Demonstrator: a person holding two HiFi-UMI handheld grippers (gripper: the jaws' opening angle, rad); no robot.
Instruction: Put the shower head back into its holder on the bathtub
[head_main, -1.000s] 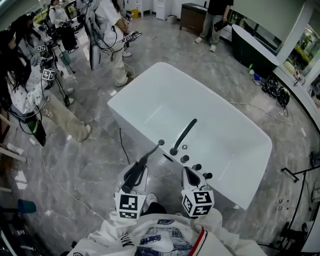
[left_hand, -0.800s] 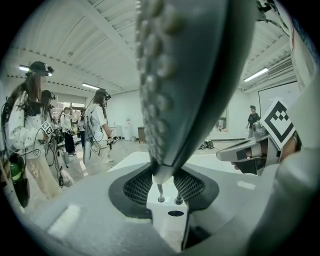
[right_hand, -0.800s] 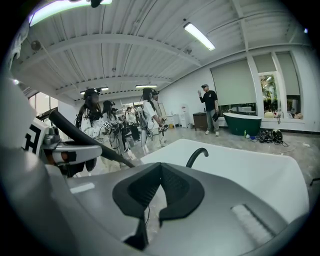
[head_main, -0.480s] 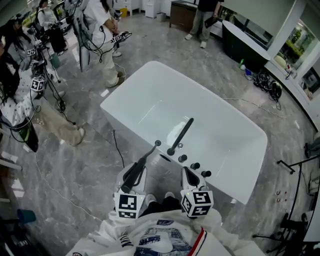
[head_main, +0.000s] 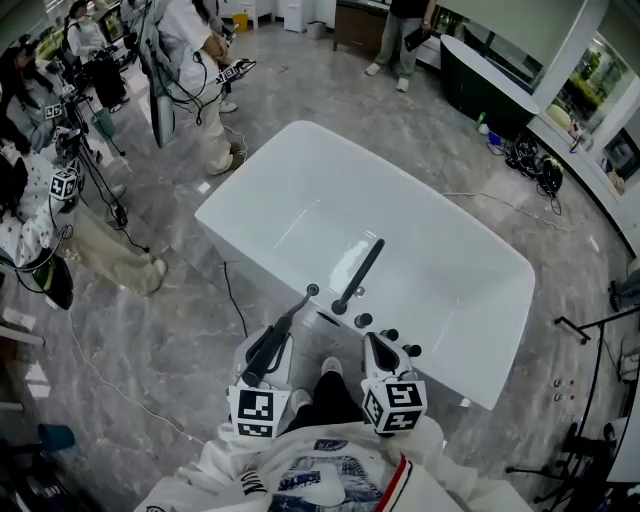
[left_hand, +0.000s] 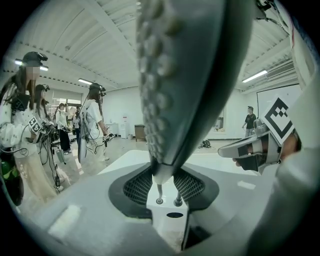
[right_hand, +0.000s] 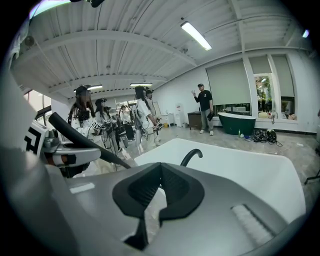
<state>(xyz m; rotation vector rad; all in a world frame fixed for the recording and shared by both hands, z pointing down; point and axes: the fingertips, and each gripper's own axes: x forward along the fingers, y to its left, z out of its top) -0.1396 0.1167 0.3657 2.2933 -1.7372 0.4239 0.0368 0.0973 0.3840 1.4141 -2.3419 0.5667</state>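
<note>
You stood at the near rim of the white bathtub (head_main: 440, 270) with the black shower head (head_main: 287, 322) slanting toward the fittings beside the spout (head_main: 360, 272). The dark socket (head_main: 328, 317) on the rim looked like the holder. The step called for lining the handle's end up over that socket, then sliding it in along its axis without twisting. Your left gripper (head_main: 272, 345) had its fingers (left_hand: 137, 187) spread wide and clamped on the shower head's neck. Your right gripper (head_main: 381, 350) hovered near the rim, its fingers (right_hand: 140, 192) together and empty.
</note>
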